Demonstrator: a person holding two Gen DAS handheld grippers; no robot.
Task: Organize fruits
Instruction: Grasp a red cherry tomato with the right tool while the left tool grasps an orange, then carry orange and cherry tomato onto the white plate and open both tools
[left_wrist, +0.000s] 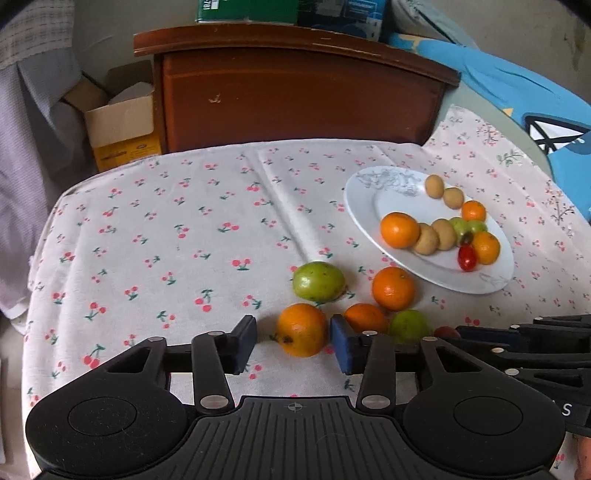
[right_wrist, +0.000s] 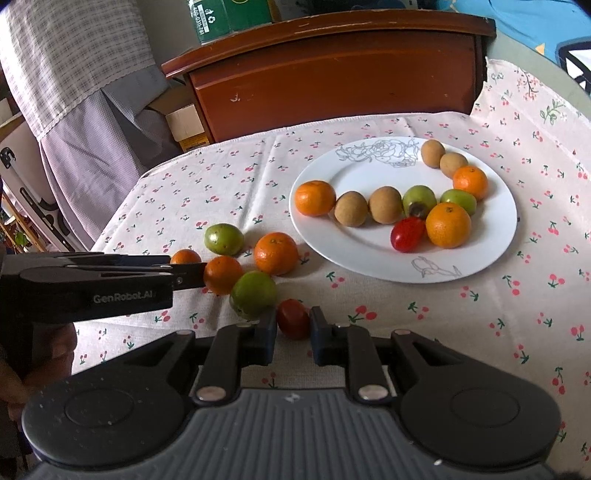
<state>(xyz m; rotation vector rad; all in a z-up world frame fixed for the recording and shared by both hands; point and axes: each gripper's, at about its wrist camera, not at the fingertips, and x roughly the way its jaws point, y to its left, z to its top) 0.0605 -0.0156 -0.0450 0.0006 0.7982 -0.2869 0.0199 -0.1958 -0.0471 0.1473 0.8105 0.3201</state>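
We work at a bench (left_wrist: 166, 221) under a cherry-print cloth, where the white plate (right_wrist: 332, 236) already holds four oranges, four brown fruits, two green fruits and one red tomato. Loose beside it lie three oranges, two green fruits and another tomato. The step in hand looks like pickup for both hands. Our left gripper (left_wrist: 293, 341) brackets a loose orange (left_wrist: 302, 329); one of the fingers touches it, while a gap shows at the other. Our right gripper (right_wrist: 293, 334) has closed on the loose tomato (right_wrist: 293, 318). Next, we judge, comes lifting and carrying to the plate.
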